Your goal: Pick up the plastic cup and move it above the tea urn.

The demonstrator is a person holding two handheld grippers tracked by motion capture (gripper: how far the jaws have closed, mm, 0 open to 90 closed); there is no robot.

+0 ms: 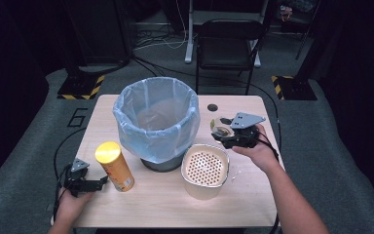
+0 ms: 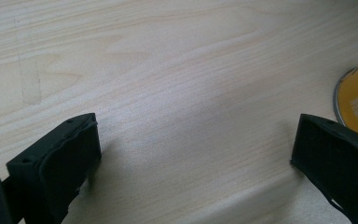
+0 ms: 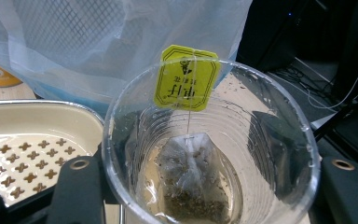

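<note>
Dark floor and a black chair (image 1: 229,44) lie beyond a pale wooden table (image 1: 151,204). At the table's middle stands a bin (image 1: 157,124) lined with a light blue bag; all places below are given from this bin. Its inside looks empty in the high view.

Just in front of the bin and to its right sits a cream tub (image 1: 205,169) whose floor is a perforated grid; nothing lies on the grid. In front of the bin and to its left stands a yellow can (image 1: 114,165), upright, its lid closed.

To the right of the bin, near its rim, the right gripper (image 1: 224,134) holds a clear plastic cup (image 3: 212,144). In the right gripper view the cup sits between the two black jaws, one at each side of its wall, clamped on it. Inside the cup lies a wet teabag (image 3: 191,182) at the bottom, with a little liquid around it. Its string runs up to a yellow tag (image 3: 186,78) hanging over the far rim.

Well to the left of the bin, beside the can, the left gripper (image 1: 100,183) rests low at the table edge. Its jaws stand wide apart with bare wood between them; the can's base shows just beyond one jaw.
</note>
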